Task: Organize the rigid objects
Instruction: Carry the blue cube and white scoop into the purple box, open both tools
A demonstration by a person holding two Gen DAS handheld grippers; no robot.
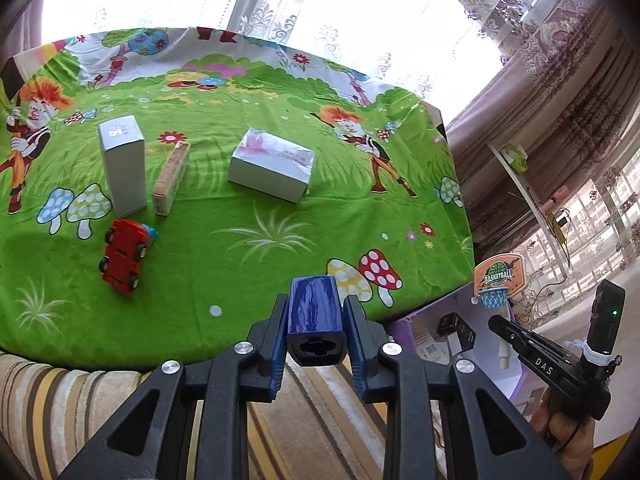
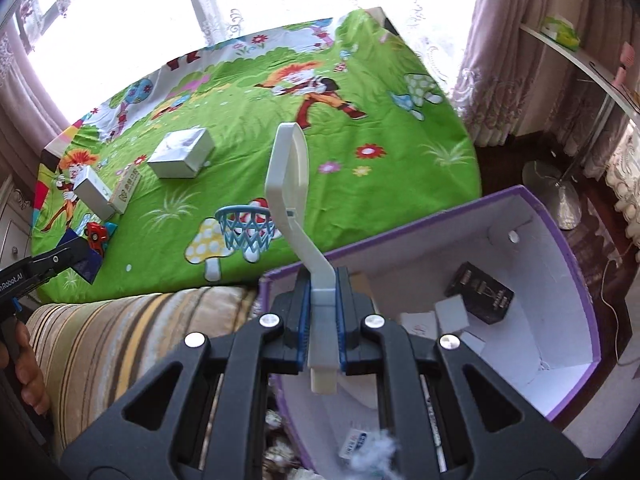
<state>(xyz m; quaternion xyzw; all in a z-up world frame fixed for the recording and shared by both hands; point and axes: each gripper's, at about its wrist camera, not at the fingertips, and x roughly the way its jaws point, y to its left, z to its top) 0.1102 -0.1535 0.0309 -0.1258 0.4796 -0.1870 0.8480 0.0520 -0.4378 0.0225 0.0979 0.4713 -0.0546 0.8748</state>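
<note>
My left gripper (image 1: 316, 316) is shut on a dark blue box (image 1: 315, 314), held above the near edge of the green cartoon tablecloth (image 1: 248, 232). My right gripper (image 2: 323, 296) is shut on the white stand of a toy basketball hoop (image 2: 290, 184), over the rim of the purple storage box (image 2: 576, 280). The hoop's backboard (image 1: 498, 276) also shows in the left wrist view. On the cloth lie a red toy car (image 1: 122, 256), a tall white box (image 1: 122, 166), a slim tan box (image 1: 172, 180) and a flat silver box (image 1: 272, 164).
The purple box holds a black box (image 2: 478, 294) and small white cartons (image 2: 452, 312). A striped sofa edge (image 2: 120, 340) runs below the cloth. Curtains and a white shelf (image 2: 580, 60) stand at the right. A person's hand (image 1: 568, 436) grips the right tool's handle.
</note>
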